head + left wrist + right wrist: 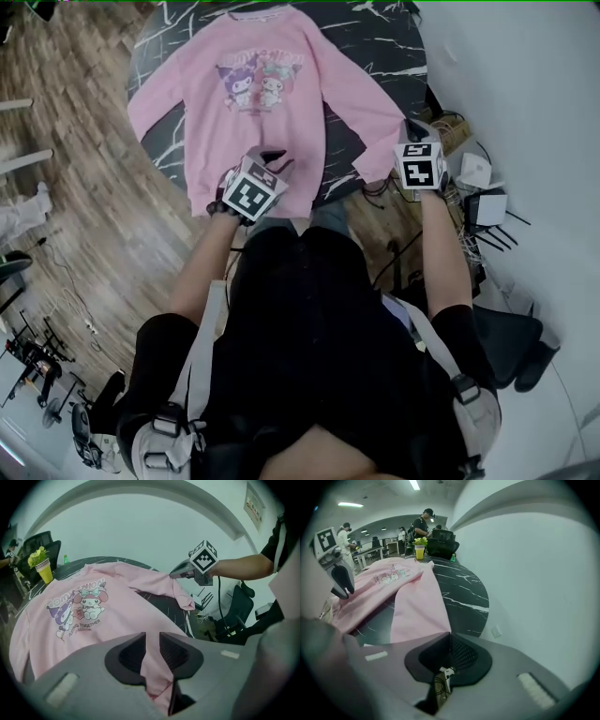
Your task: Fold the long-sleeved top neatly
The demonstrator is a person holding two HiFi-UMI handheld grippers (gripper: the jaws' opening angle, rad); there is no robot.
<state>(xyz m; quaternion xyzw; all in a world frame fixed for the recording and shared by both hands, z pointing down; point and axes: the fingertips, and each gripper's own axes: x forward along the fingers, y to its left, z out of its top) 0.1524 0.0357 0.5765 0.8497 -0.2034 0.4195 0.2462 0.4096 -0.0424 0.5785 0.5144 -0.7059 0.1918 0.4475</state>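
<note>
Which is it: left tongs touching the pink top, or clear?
Touching. The left gripper view shows the left tongs pinching the pink top.

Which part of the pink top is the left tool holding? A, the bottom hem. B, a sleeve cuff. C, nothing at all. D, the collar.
A: in the left gripper view, pink fabric of the top is pinched between the jaws of the left tool, and the head view shows that tool at the hem nearest the person.
</note>
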